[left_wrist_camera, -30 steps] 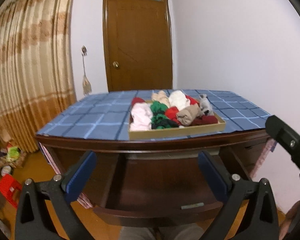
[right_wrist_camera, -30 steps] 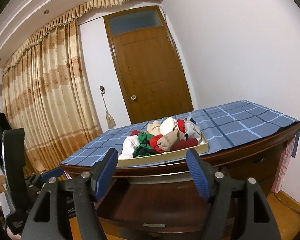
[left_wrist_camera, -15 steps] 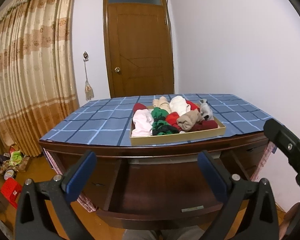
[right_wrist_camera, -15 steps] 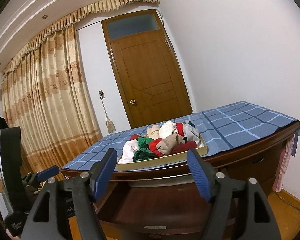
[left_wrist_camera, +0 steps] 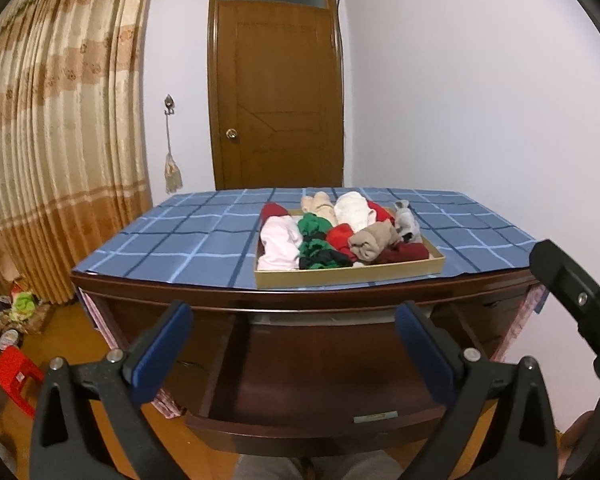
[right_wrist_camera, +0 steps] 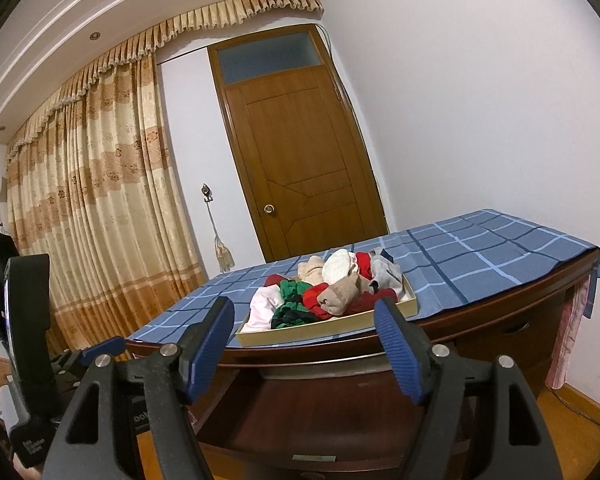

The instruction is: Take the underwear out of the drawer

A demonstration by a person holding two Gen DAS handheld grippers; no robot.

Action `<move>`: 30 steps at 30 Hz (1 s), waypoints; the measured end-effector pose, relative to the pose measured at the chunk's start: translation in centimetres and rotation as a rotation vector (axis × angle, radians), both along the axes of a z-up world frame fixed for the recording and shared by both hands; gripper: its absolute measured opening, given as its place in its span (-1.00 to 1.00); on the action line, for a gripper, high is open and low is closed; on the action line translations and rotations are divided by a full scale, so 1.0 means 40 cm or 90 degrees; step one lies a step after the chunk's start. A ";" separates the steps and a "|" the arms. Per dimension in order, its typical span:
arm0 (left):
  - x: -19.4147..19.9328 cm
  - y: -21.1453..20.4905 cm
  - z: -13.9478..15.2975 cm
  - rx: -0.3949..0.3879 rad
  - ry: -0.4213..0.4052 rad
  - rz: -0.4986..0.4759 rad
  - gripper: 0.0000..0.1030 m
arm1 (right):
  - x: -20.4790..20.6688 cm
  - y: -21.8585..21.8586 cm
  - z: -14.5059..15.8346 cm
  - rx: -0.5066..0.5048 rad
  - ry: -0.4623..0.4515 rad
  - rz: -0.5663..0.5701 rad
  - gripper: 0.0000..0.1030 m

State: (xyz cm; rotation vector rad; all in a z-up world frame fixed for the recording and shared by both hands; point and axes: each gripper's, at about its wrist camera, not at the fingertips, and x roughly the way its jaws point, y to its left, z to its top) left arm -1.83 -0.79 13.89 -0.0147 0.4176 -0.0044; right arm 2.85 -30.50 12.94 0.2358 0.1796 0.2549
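Note:
Several rolled pieces of underwear (left_wrist_camera: 340, 232) (right_wrist_camera: 328, 292) in pink, green, red, beige, white and grey fill a shallow cardboard tray (left_wrist_camera: 348, 276) (right_wrist_camera: 324, 330) on the blue checked cloth of the desk. Below the desktop the wooden drawer (left_wrist_camera: 312, 368) (right_wrist_camera: 312, 412) is pulled out, and its visible inside is bare. My left gripper (left_wrist_camera: 294, 320) hovers open in front of the drawer with nothing between its blue pads. My right gripper (right_wrist_camera: 304, 312) is open too, level with the desk edge, with nothing in it.
A brown door (left_wrist_camera: 276, 92) stands behind the desk and a long curtain (left_wrist_camera: 60, 160) hangs at the left. The white wall is close on the right. A red stool (left_wrist_camera: 12, 376) and clutter lie on the floor at the left. A person's knees (left_wrist_camera: 316, 468) are under the drawer.
Both views wobble slightly. Both grippers stay open and nothing on the desk or in the drawer has moved.

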 end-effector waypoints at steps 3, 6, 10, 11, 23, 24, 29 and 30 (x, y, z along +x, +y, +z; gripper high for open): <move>-0.003 -0.003 -0.001 -0.001 -0.003 -0.006 0.99 | 0.000 0.000 0.000 0.001 0.000 0.001 0.45; -0.007 -0.010 -0.001 0.010 -0.010 -0.007 0.99 | -0.003 0.004 0.002 -0.001 -0.002 0.002 0.45; -0.009 -0.011 0.000 0.008 -0.009 -0.008 0.99 | -0.008 0.009 0.002 -0.004 -0.004 0.004 0.45; -0.008 -0.011 0.000 0.008 -0.009 -0.008 0.99 | -0.008 0.010 0.002 -0.004 -0.004 0.005 0.45; -0.009 -0.007 0.002 0.003 -0.006 -0.005 0.99 | -0.008 0.011 0.002 -0.001 -0.002 0.005 0.45; -0.008 -0.007 0.002 0.004 -0.006 -0.005 0.99 | -0.008 0.012 0.002 -0.002 -0.002 0.004 0.45; -0.008 -0.008 0.002 0.005 -0.006 -0.003 0.99 | -0.008 0.012 0.003 -0.002 -0.002 0.004 0.46; -0.008 -0.008 0.003 0.004 -0.006 -0.004 0.99 | -0.008 0.012 0.003 -0.002 -0.002 0.004 0.46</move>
